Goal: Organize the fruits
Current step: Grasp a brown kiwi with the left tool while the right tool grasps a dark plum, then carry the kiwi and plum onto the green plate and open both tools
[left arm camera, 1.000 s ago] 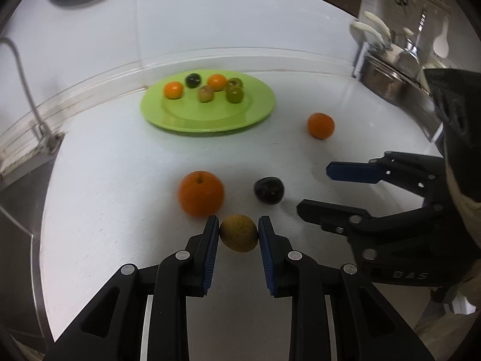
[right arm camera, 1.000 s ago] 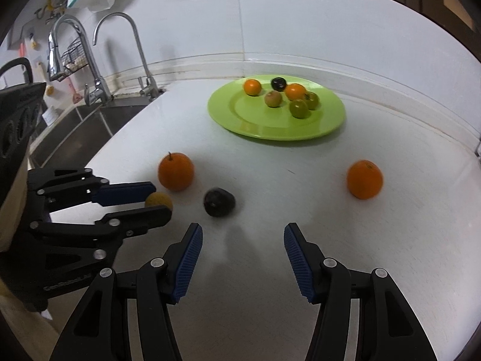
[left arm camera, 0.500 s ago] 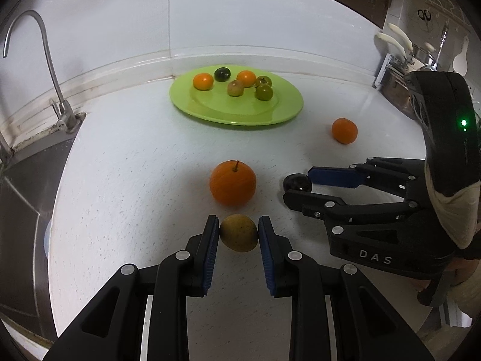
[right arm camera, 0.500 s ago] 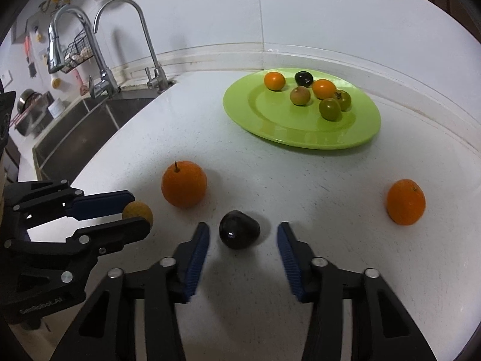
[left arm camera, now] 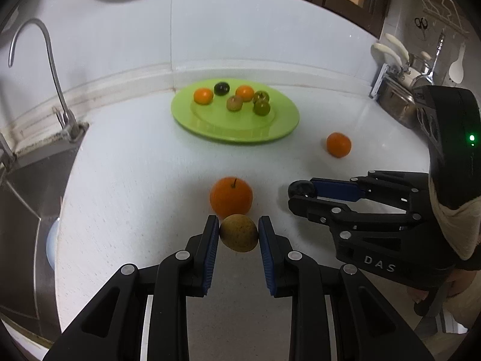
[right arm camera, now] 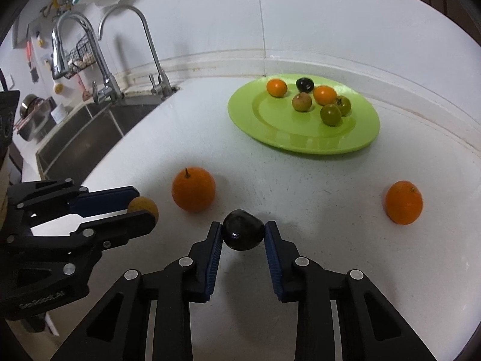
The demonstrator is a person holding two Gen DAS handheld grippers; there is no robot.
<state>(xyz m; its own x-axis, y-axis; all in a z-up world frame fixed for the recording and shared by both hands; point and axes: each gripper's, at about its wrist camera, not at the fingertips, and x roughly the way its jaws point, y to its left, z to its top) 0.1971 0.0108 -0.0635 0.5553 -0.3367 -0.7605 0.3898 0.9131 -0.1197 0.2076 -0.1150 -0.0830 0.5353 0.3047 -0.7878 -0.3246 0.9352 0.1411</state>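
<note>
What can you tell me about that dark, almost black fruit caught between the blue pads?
The dark fruit is roundish, plum-like, almost black, with a glossy skin that shows a small highlight. It sits between the blue pads of the right gripper, which press on its two sides. Whether it rests on the white counter or is just lifted cannot be told. In the left wrist view only its end peeks past that gripper's fingers.

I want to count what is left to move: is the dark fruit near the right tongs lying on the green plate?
No, the dark fruit is clamped between the right tongs over the white counter, well short of the green plate.
</note>
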